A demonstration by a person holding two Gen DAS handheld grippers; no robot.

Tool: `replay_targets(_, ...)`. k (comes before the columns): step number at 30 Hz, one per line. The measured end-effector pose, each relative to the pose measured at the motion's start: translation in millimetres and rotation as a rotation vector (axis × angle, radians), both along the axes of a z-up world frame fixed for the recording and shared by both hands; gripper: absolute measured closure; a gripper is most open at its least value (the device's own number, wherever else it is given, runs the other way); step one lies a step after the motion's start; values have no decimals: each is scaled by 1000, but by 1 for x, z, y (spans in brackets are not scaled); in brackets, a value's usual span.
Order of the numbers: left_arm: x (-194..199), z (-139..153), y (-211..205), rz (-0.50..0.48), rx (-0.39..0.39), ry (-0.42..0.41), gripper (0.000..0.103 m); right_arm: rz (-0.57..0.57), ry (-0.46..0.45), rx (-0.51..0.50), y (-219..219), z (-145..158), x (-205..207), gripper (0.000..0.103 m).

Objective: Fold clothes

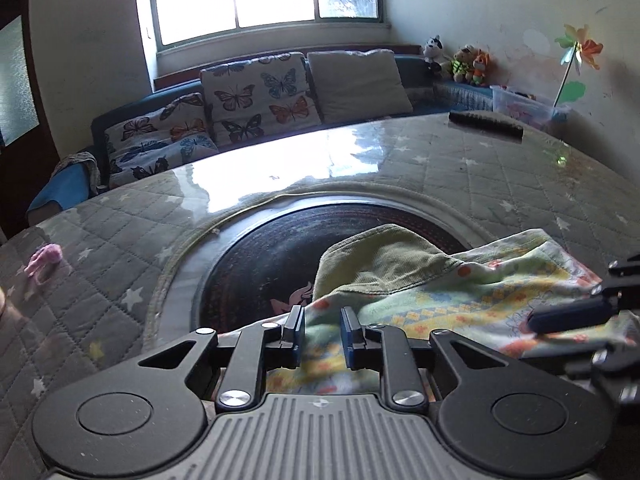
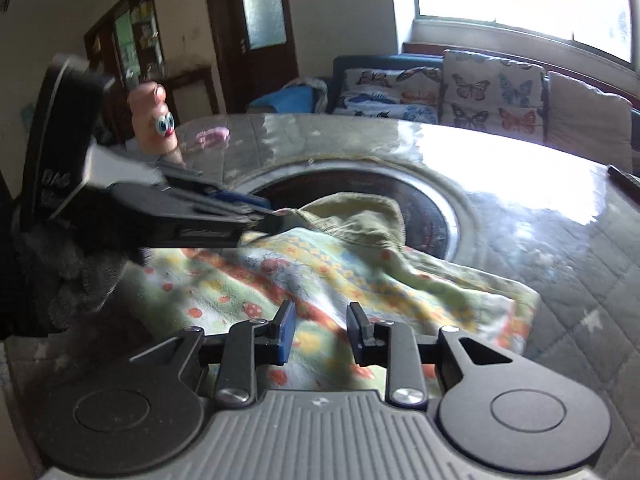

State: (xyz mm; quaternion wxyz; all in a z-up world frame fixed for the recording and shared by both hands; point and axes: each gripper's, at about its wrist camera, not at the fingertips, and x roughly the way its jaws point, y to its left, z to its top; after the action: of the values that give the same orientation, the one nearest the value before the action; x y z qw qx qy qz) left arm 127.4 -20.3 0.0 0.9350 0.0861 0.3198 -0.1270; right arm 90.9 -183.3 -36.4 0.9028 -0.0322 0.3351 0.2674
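A small patterned garment (image 1: 460,300) with yellow, orange and green print and an olive green collar part (image 1: 380,256) lies on the round table, partly over the dark centre disc (image 1: 264,256). It also shows in the right wrist view (image 2: 320,280). My left gripper (image 1: 322,330) is open, its jaws apart just above the garment's near edge. My right gripper (image 2: 322,330) is open over the printed cloth. The left gripper shows from the side in the right wrist view (image 2: 256,208), its tips at the olive part. The right gripper's finger (image 1: 568,316) shows at the right of the left wrist view.
The table has a grey quilted star cover (image 1: 500,168) under glossy plastic. A pink item (image 1: 42,260) lies at the left, a dark remote (image 1: 486,122) at the far edge, a pink toy figure (image 2: 154,120) at the table's side. A sofa with butterfly cushions (image 1: 256,96) stands behind.
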Motion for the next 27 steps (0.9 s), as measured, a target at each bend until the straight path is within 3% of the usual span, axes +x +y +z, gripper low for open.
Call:
replay_targets(4,-25,5,17,44,3,-26,81,-99,-38,-5,-28,7,-1,71)
replay_targets(8,-50,5,30,101,23,-46,79,-233,-15,3,-56,2,11,71)
replay_targets(13,-68,3,45,172,5,-42,70,-280,27,38,-72,-9,26,71)
replay_targets(16,-76,2,53,195,-24,-23,69,-283,36,37,-70,-14,30,78)
replay_targets(19,-80,-1,58,204,-35,-2,69,-292,24,35,-67,-15,30,96)
replay_targets(23,-80,-4,58,206,-34,10,69,-311,-48,11,-64,-6,22,99)
replay_targets(27,-79,-7,56,207,-24,14,69,-316,-26,-10,-64,-13,29,99)
